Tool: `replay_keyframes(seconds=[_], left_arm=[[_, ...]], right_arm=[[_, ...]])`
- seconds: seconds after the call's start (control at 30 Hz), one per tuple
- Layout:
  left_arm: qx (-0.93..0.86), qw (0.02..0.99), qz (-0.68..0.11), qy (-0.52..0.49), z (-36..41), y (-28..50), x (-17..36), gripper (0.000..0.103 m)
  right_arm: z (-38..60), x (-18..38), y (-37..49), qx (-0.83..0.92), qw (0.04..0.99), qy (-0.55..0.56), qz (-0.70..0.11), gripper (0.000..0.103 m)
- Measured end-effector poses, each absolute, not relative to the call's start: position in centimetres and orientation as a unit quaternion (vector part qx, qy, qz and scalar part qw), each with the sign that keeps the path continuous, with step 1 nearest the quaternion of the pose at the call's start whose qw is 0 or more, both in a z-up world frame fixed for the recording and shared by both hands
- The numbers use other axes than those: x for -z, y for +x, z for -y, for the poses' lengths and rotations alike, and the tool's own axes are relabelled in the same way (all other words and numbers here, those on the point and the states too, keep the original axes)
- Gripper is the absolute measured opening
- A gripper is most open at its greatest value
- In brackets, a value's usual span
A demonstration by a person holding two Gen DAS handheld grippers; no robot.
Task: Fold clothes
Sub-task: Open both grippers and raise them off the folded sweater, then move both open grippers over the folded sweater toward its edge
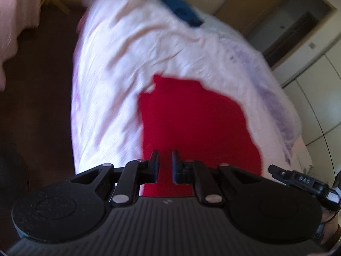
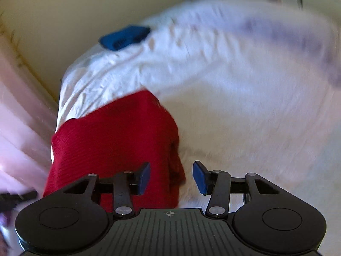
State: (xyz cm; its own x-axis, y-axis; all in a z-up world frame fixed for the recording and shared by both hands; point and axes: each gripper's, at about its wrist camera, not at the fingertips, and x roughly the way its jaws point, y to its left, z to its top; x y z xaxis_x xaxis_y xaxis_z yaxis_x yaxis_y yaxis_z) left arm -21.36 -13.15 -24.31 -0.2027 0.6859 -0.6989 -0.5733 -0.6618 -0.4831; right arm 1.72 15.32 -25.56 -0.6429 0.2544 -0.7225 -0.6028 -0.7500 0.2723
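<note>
The left gripper (image 1: 165, 166) was clenched nearly tight on the near edge of the red garment (image 1: 191, 123). The right gripper (image 2: 171, 176) stood released, its jaws apart and empty, the garment's corner at about nine o'clock from it. With only one side pinched, the cloth could swing, skew the fold or slip free as it lifted. Outward, the garment lay on the rumpled white bed (image 1: 119, 68), whose creases might snag it. At twelve o'clock a blue item (image 2: 125, 37) rested; cream walls and cupboard doors (image 1: 319, 85) stood beyond.
</note>
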Motion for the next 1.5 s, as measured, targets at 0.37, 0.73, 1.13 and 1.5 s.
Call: replay_keyframes(seconds=[0.37, 0.73, 1.13, 1.5], left_arm=[[-0.767, 0.422, -0.061, -0.479, 3.1, -19.6, 28.5, 0.012], [-0.758, 0.398, -0.054, -0.513, 2.1, -21.9, 27.9, 0.012], [-0.791, 0.401, -0.099, -0.451, -2.6, -26.9, 28.8, 0.012], [-0.793, 0.389, -0.095, -0.46, -1.2, -27.7, 26.9, 0.008]], right_arm=[[-10.9, 29.6, -5.0, -0.898, 0.193, -0.368, -0.148, 0.047], [-14.0, 29.8, -8.3, -0.864, 0.157, -0.454, -0.151, 0.047], [-18.2, 30.8, -15.2, -0.895, 0.159, -0.407, -0.091, 0.048], [-19.9, 28.4, -12.8, -0.887, 0.177, -0.392, -0.167, 0.047]])
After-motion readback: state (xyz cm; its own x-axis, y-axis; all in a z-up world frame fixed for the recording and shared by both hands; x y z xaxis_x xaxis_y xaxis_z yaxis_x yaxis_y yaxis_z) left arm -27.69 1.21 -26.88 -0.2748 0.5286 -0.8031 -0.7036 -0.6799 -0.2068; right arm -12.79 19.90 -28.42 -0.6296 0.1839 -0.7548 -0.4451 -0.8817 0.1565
